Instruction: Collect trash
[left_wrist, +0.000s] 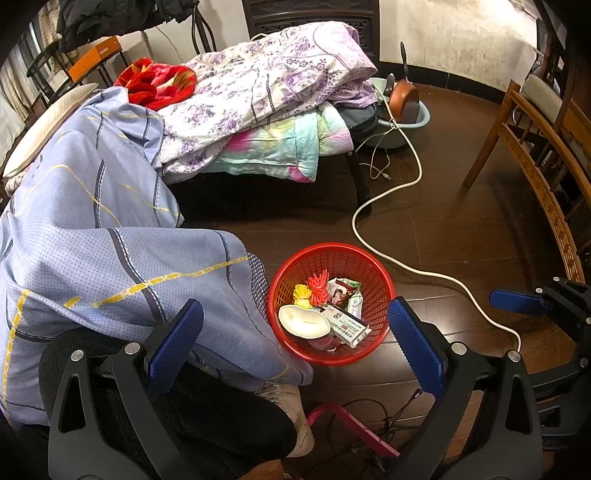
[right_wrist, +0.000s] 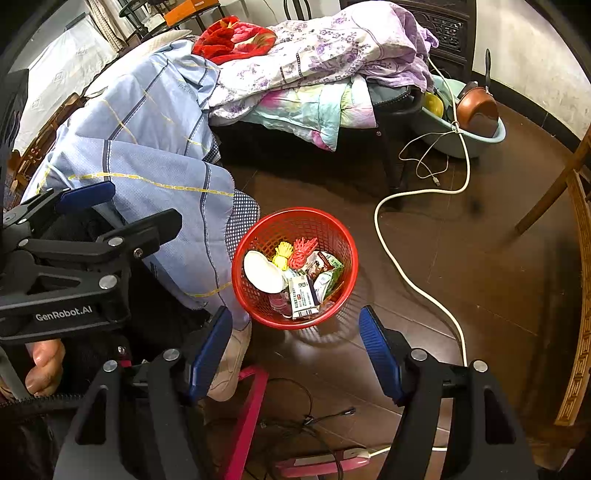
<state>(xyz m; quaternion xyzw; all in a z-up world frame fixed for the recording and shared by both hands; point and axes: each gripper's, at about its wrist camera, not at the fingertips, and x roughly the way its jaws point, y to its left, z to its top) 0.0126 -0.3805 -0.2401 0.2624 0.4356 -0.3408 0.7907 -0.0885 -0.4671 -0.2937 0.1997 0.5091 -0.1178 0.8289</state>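
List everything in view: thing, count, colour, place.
basket: one, red, on floor
white cup: one, in basket
medicine box: one, white, in basket
rope bundles: two, yellow and red, in basket
snack wrappers: several, in basket
blue quilt: one, left of basket
floral quilt: one, purple, on bed
white cable: one, across floor
basin: one, teal, by bed
left gripper: open, empty
right gripper: open, empty

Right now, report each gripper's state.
Left gripper: open, holding nothing.
Right gripper: open, holding nothing.
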